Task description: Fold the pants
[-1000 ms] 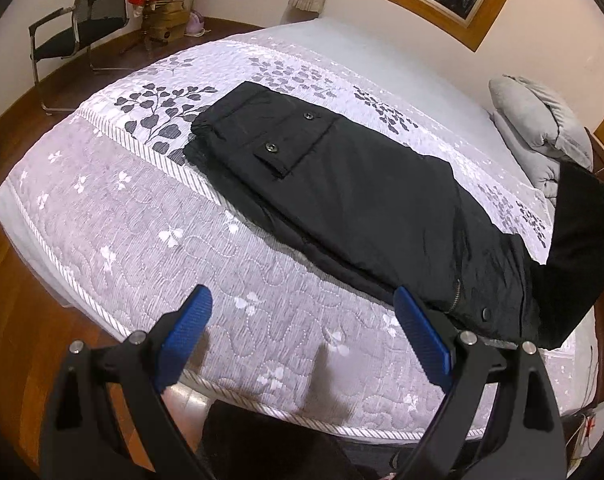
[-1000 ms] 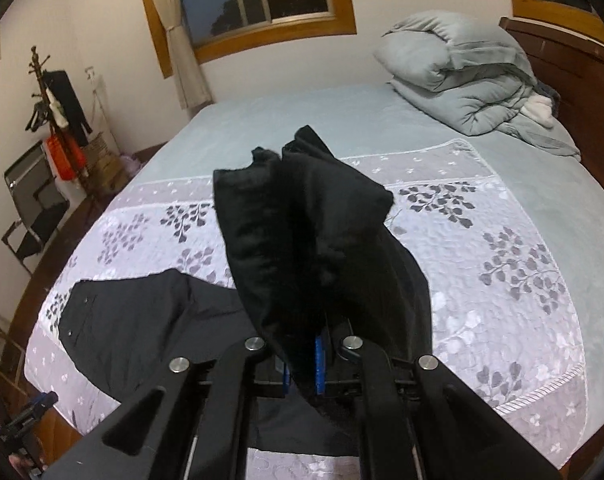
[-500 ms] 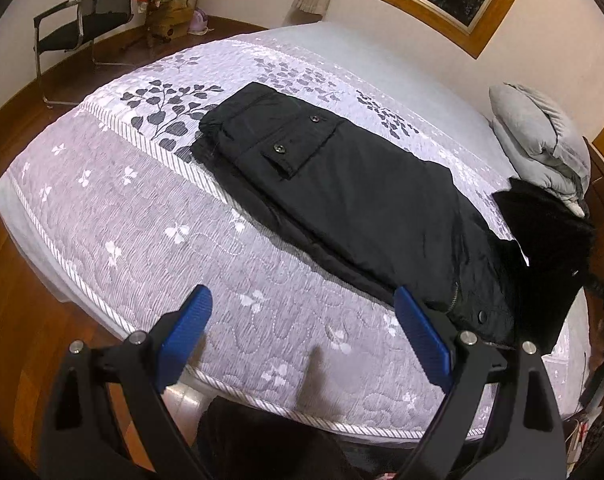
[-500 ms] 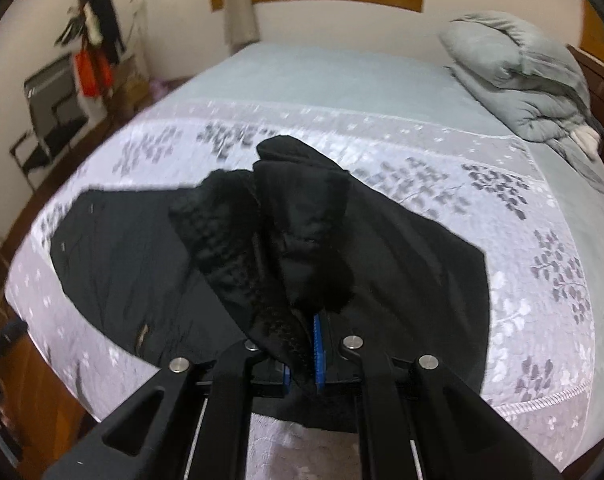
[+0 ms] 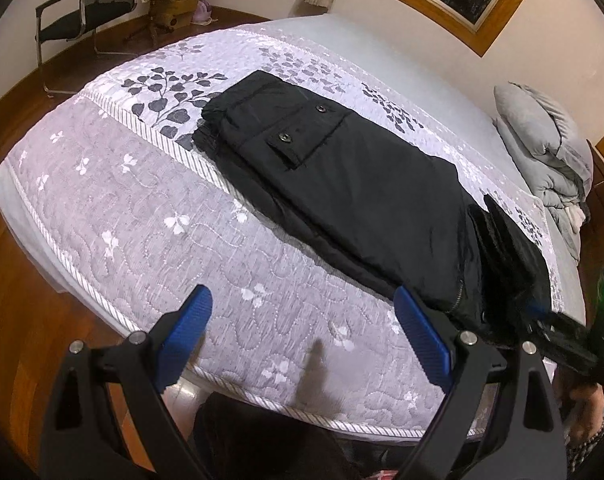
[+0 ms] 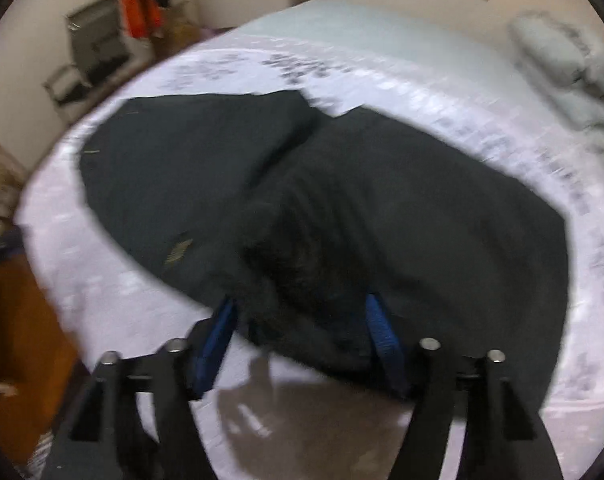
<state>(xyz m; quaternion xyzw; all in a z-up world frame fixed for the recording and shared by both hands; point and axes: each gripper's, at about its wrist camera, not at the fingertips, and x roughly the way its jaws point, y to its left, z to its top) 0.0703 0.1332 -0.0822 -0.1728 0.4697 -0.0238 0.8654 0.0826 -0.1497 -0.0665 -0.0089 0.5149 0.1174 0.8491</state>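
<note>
No words, labels, brand marks, numbers or signs can be read in either view. The right wrist view is too blurred to show any lettering.
</note>
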